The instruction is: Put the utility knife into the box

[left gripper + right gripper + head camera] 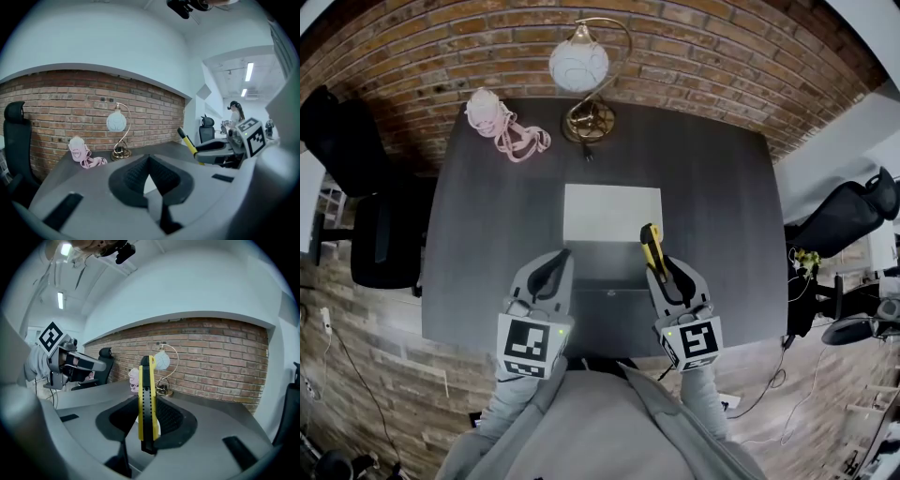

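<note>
A flat white box (pixel 612 213) lies in the middle of the dark table (pixel 487 234). My right gripper (pixel 657 265) is shut on a yellow and black utility knife (pixel 650 246), held above the table just near of the box's right corner. In the right gripper view the knife (pixel 146 399) stands upright between the jaws, its tip pointing away. My left gripper (pixel 555 265) hovers level with it, near of the box's left corner, its jaws closed together with nothing between them (pixel 150 164). The knife (pixel 190 143) shows from the left gripper view too.
A brass lamp with a white globe (pixel 579 66) and a pink bundle with cords (pixel 492 117) sit at the table's far edge by the brick wall. Black office chairs stand at the left (pixel 356 187) and right (pixel 848 211).
</note>
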### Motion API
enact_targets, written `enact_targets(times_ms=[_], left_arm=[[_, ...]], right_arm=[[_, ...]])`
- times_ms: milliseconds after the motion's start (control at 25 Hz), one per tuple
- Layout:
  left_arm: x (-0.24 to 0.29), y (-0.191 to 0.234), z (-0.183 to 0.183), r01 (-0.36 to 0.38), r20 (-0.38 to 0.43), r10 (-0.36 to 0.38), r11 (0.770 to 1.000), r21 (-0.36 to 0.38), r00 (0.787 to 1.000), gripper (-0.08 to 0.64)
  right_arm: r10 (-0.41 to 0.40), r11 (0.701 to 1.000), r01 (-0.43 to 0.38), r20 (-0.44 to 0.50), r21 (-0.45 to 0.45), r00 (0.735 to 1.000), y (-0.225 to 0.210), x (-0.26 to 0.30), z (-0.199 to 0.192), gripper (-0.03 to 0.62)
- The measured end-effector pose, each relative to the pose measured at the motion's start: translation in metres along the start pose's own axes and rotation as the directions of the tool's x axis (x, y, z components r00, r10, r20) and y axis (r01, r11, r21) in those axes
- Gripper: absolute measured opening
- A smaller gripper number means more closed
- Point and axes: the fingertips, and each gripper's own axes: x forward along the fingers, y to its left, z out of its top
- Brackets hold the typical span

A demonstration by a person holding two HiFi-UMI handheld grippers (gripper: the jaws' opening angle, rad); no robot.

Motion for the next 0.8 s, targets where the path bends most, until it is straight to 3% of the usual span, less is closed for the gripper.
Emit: enact_targets(times_ms=[440,800], left_arm=[[0.007,0.007,-0.026,-0.017,-0.037,0.015,0.999,-0.045,0.999,0.02],[0.012,0.011,-0.041,-0.015,-0.063,0.011,0.997,-0.07,0.998,0.02]], right_arm=[[0.116,0.99,-0.126,-0.131,-0.068,0.985,0.011,0.04,-0.042,0.127],[0.21,0.946,-0.263,-0.259,-0.191,0.943,0.032,0.067,-0.079,0.127]])
